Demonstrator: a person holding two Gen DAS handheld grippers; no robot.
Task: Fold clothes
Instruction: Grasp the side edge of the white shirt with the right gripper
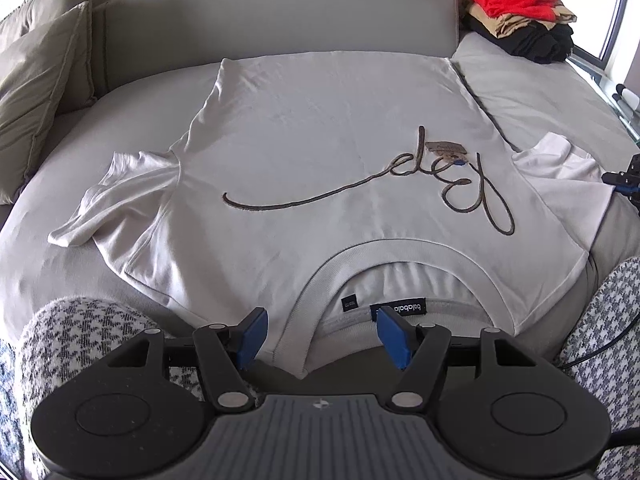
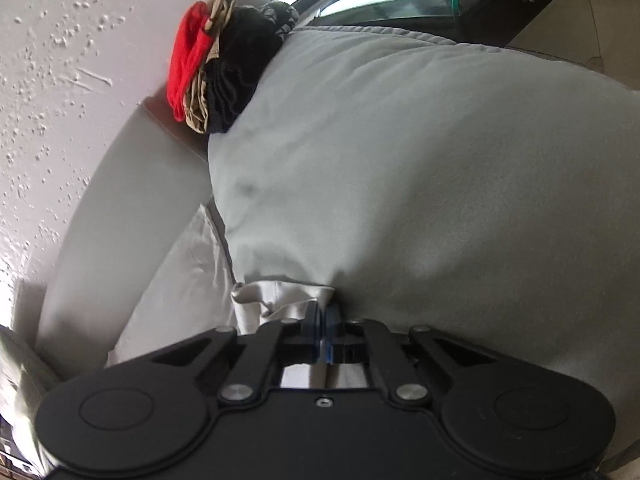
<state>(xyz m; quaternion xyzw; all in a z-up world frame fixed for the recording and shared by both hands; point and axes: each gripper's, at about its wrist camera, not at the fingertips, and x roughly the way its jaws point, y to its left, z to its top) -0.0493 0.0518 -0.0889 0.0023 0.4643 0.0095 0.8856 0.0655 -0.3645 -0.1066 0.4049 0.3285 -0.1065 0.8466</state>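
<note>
Left claw point(image 1: 320, 334) spread wide, hovering at the collar of white shirt point(image 1: 304, 152), which lies flat on grey sofa point(image 1: 540, 92). Right claw point(image 2: 321, 316) clenched on the shirt's sleeve point(image 2: 280, 300). Folded pile point(image 1: 520, 16) at far corner.

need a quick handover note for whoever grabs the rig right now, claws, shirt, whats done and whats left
Left claw: open, hovering at the collar, holding nothing.
Right claw: shut on the sleeve at the shirt's right side.
White T-shirt: spread flat on the grey sofa cushion, print side up, collar nearest you, both sleeves out.
Stack of folded clothes: at the far right corner, red on top.
Done: shirt laid out. Left: every fold, probably starting with that sleeve going inward, then adding it to the stack.
</note>
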